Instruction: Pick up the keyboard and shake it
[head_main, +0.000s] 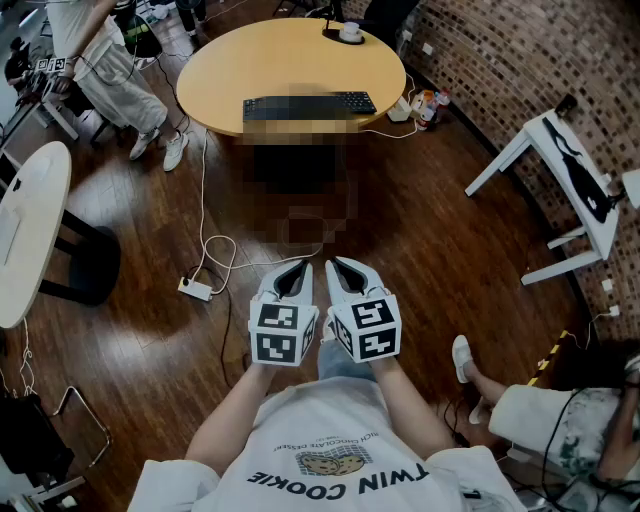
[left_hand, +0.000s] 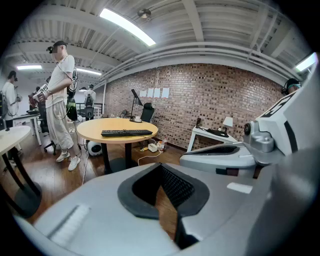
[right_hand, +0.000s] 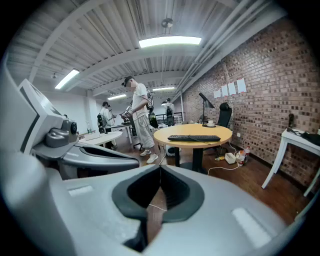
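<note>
The keyboard lies on the round table, well ahead of me in the head view. My left gripper and right gripper hang side by side close to my body, both closed on nothing. In the left gripper view the jaws meet at the tips, with the keyboard far beyond them. The right gripper view shows the same: jaws together, empty. I judge the reach not yet begun; next I must close in, open both and take the keyboard's ends.
</note>
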